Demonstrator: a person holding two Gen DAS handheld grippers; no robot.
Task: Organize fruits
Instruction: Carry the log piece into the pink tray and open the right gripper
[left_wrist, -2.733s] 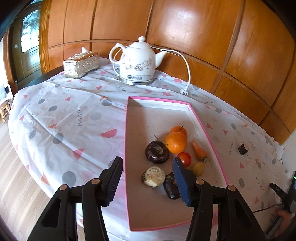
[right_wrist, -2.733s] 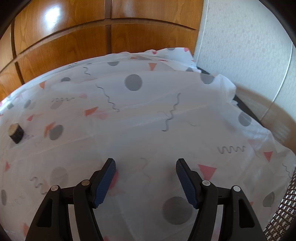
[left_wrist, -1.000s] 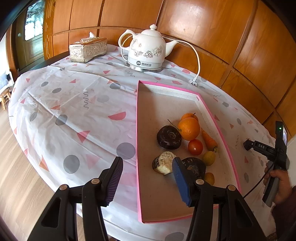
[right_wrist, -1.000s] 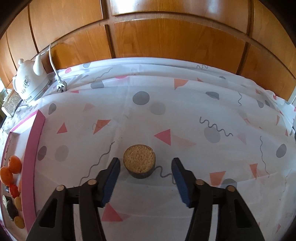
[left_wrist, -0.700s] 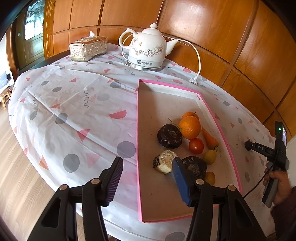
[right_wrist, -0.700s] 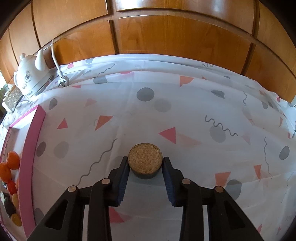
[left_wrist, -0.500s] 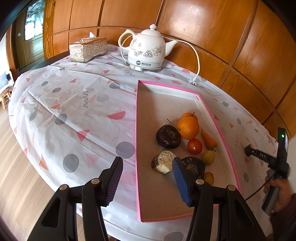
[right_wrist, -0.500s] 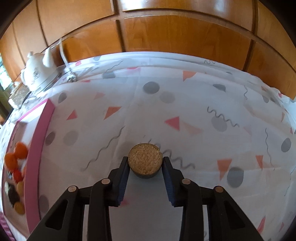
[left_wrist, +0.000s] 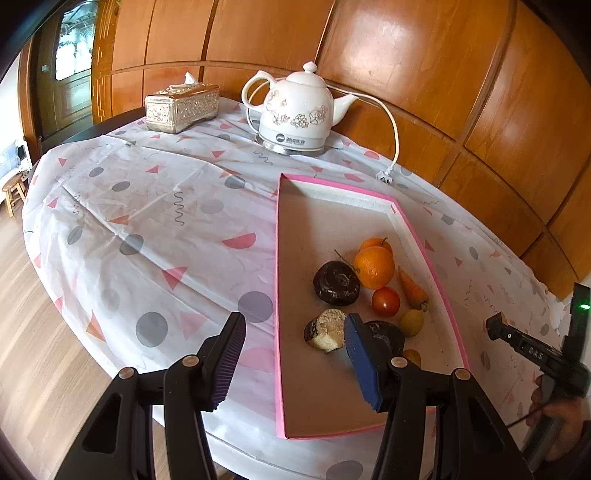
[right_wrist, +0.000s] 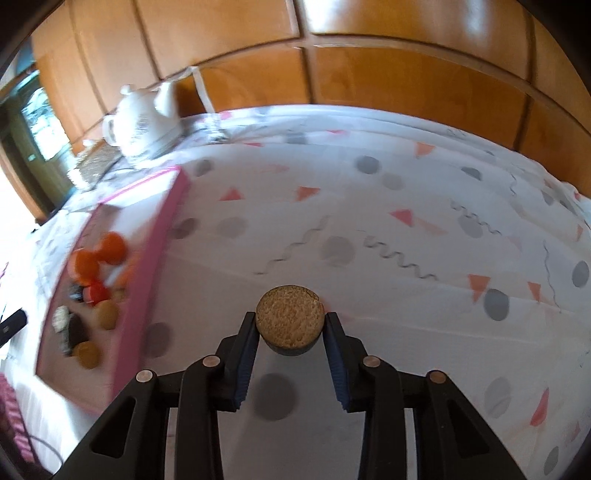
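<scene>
We are clamping the round, dark-skinned, tan-faced fruit piece (right_wrist: 290, 320) in our right tongs (right_wrist: 290, 325); the pink-rimmed cardboard tray (right_wrist: 147, 236) is lying to their left, while our left tongs (left_wrist: 295, 354) are hanging apart, empty.

Between the right gripper's (right_wrist: 290, 326) blue pads sits a fruit half (right_wrist: 290, 322), tan on its cut face with a dark rind. Ahead of the left gripper's (left_wrist: 295, 345) blue pads, the pink-rimmed tray (left_wrist: 419, 240) holds oranges (left_wrist: 373, 266), a red tomato (left_wrist: 385, 301) and a dark brown fruit (left_wrist: 336, 283). Beneath lies a white cloth (left_wrist: 155, 221) with grey dots, pink triangles and squiggles.
</scene>
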